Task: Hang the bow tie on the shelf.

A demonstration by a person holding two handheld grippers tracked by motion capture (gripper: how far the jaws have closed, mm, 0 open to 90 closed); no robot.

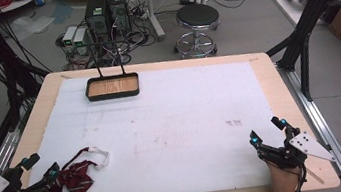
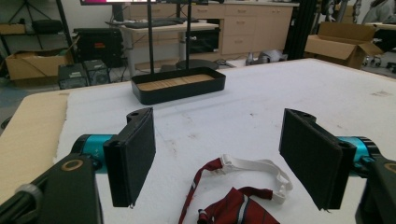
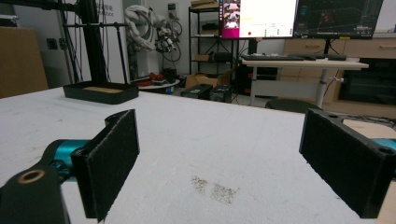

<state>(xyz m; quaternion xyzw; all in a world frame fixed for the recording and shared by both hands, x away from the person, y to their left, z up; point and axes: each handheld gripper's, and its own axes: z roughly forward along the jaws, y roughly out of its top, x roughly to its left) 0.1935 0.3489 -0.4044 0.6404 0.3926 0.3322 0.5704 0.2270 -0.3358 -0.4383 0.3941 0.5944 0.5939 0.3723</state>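
Your left gripper (image 2: 219, 158) hovers open over a limp, light red bow tie (image 2: 233, 207); pinch its thick knot, not the floppy white strap (image 2: 261, 170).

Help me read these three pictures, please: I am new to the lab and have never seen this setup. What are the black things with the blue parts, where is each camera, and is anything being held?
No robot arm is here: a person holds a two-jaw tool in each hand. The high view looks down on the table, with the left gripper and the right gripper at its near corners. The other two pictures come from cameras riding on those grippers, looking out between their black padded jaws.

On the white cover lie a dark red bow tie with a white strap, close to the left gripper, and a black tray with a wooden floor and an upright stand at the far side.

Both grippers stand open. The bow tie lies between the left jaws but is not gripped.
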